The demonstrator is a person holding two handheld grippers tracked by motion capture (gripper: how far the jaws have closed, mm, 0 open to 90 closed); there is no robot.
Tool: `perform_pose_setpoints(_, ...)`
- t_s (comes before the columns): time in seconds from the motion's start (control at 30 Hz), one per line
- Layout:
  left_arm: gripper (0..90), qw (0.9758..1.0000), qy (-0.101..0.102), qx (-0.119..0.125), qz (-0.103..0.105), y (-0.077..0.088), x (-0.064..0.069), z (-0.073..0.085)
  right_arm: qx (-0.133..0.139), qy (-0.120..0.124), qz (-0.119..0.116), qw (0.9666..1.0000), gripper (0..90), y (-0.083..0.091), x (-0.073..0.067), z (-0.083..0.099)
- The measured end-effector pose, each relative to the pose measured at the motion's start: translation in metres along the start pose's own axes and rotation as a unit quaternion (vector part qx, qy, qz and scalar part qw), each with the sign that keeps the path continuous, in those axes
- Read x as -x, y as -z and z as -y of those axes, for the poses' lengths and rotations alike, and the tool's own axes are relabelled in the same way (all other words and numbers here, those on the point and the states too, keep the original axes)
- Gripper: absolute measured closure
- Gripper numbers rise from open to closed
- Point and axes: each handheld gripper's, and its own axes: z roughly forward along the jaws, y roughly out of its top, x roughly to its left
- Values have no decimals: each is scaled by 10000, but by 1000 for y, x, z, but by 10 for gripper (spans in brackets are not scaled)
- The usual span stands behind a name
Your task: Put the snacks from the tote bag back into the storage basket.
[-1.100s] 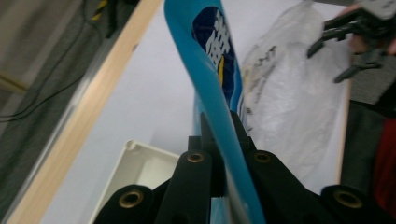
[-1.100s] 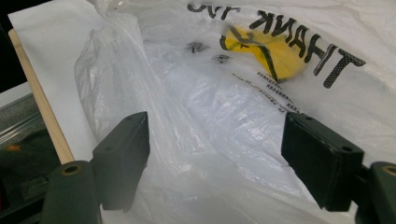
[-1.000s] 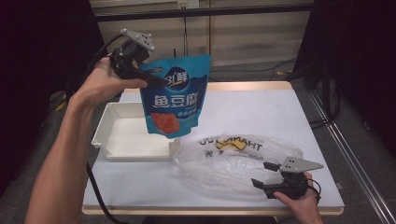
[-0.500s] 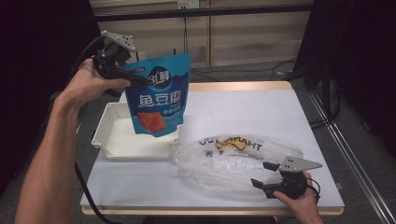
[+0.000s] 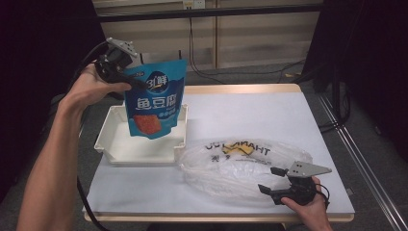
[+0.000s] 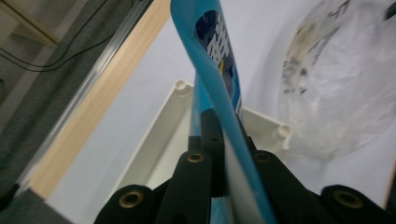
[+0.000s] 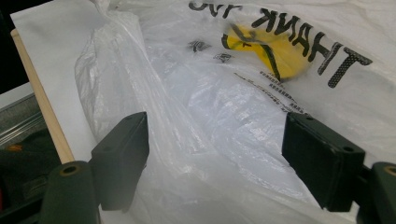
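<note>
While the blue pouch (image 5: 155,105) is being held up above the white tray (image 5: 111,147) at the far left of the table, its top left corner is being pinched between the closed jaws of the left gripper (image 5: 126,79). In the left gripper view the pouch (image 6: 219,79) is being seen edge-on, clamped between the two black jaws, with the tray (image 6: 161,135) lying below it. The pouch's lower edge is hanging in front of the tray's far wall in the high view, so whether it is touching the tray cannot be told.

Near the right front corner, the right gripper (image 5: 272,180) is being kept low with its jaws spread wide. In the right gripper view, the clear plastic bag (image 7: 224,116) is lying between the parted jaws, and the pads are not being pressed on it. The bag (image 5: 240,166) is spread flat on the white table (image 5: 269,115), just right of the tray. Its printed lettering is being cut off at the upper edge of the right gripper view, and its contents cannot be made out through the crumpled film.
</note>
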Motion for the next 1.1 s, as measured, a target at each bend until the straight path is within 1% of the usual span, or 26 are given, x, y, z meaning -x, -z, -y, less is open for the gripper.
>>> perform_pose_setpoints(0.03,900,10000,10,16,35,-2,-3,0,-2,6,-6,10000,227,0,-1,0)
perform_pose_setpoints(0.07,900,10000,5,3,-1,-5,-6,0,0,23,-2,10000,227,0,-2,0)
perform_pose_setpoints(0.1,900,10000,37,26,45,-7,-7,0,-4,28,-20,10000,227,1,-2,0)
perform_pose_setpoints(0.17,900,9999,106,99,19,-11,-10,0,-10,27,-29,10000,226,0,-2,0)
perform_pose_setpoints(0.2,900,9999,57,77,44,-13,-11,0,-9,30,-30,10000,226,0,-2,0)
perform_pose_setpoints(0.33,900,10000,20,68,-42,-21,-12,0,-5,3,-31,10000,226,1,-1,1)
perform_pose_setpoints(0.37,900,9999,60,125,-45,-23,-13,1,1,8,-31,10000,226,2,-1,2)
perform_pose_setpoints(0.4,900,9996,165,208,-47,-26,-15,4,12,19,-27,10000,226,2,-1,2)
perform_pose_setpoints(0.47,900,9996,161,216,12,-31,-17,8,10,19,-22,10000,226,3,-2,2)
perform_pose_setpoints(0.5,900,9994,238,257,1,-34,-17,9,5,16,-22,10000,226,3,-2,2)
perform_pose_setpoints(0.53,900,9994,247,241,59,-37,-18,10,6,17,-23,10000,226,3,-2,2)
perform_pose_setpoints(0.57,900,9995,223,223,32,-39,-19,10,-5,6,-37,10000,226,2,-2,2)
perform_pose_setpoints(0.6,900,9994,249,229,68,-41,-21,11,-9,2,-47,10000,226,2,-2,1)
perform_pose_setpoints(0.67,900,9991,312,298,25,-45,-22,12,-15,23,-50,10000,226,1,-2,1)
perform_pose_setpoints(0.7,900,9991,288,288,68,-47,-24,13,-19,22,-57,10000,226,1,-2,1)
perform_pose_setpoints(0.73,900,9992,302,271,-11,-49,-25,13,-22,33,-54,10000,226,0,-2,1)
perform_pose_setpoints(0.77,900,9989,347,321,-40,-51,-25,14,-23,33,-59,10000,226,0,-2,1)
perform_pose_setpoints(0.8,900,9988,352,337,-6,-52,-27,14,-21,26,-62,10000,226,0,-2,1)
perform_pose_setpoints(0.87,900,9988,373,312,-64,-55,-28,13,-19,0,-57,10000,226,1,-2,2)
perform_pose_setpoints(0.9,900,9989,371,275,-18,-57,-30,12,-10,-3,-65,10000,226,1,-2,2)
perform_pose_setpoints(0.93,900,9990,375,220,-57,-58,-31,11,-17,-10,-59,10000,226,1,-2,2)
perform_pose_setpoints(0.97,900,9991,373,184,-30,-59,-32,11,-14,-3,-65,10000,226,2,-2,2)
perform_pose_setpoints(1.0,900,9994,304,115,-87,-61,-33,10,-12,21,-74,10000,226,1,-2,2)
perform_pose_setpoints(1.03,900,9992,347,157,-123,-62,-35,10,-36,38,-76,10000,226,1,-3,2)
perform_pose_setpoints(1.07,900,9988,433,221,-8,-64,-37,10,-38,39,-77,10000,226,0,-3,2)
perform_pose_setpoints(1.1,900,9989,426,169,-23,-66,-38,10,-34,45,-89,9999,226,0,-4,2)
